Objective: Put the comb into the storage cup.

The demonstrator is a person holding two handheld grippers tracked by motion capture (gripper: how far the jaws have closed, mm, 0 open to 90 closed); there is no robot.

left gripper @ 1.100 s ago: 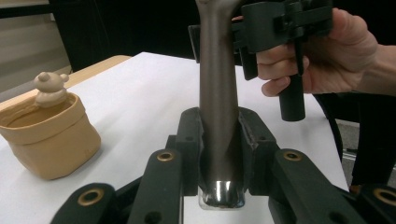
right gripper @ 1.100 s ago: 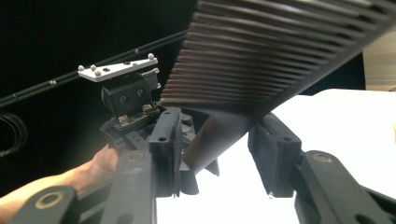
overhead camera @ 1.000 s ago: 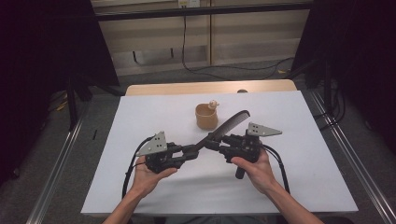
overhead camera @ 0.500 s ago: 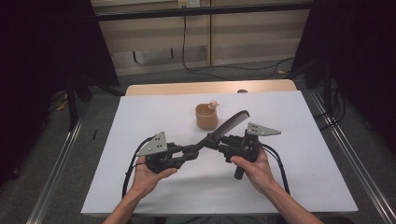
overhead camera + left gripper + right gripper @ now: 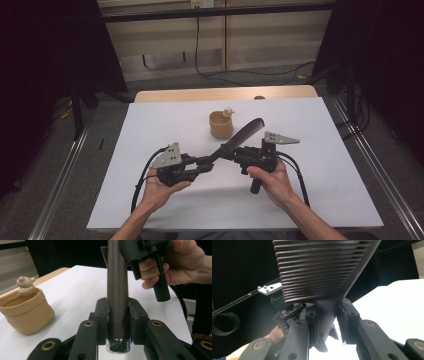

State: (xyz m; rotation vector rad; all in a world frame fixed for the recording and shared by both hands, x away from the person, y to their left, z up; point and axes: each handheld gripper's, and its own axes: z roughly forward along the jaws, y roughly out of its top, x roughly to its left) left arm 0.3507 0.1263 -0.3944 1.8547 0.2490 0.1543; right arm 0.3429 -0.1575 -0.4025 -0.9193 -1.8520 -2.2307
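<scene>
— What do your tongs have?

— My left tongs are clamped on the handle end of the dark comb. My right tongs have just been closing around the comb's neck, which sits between the jaws; the left pad touches it, a sliver of gap shows at the right pad.

— Where's the comb?

— Above the white surface, slanting toward two o'clock. The tan cup with its little bear stands at eleven o'clock of the comb, near it.
</scene>
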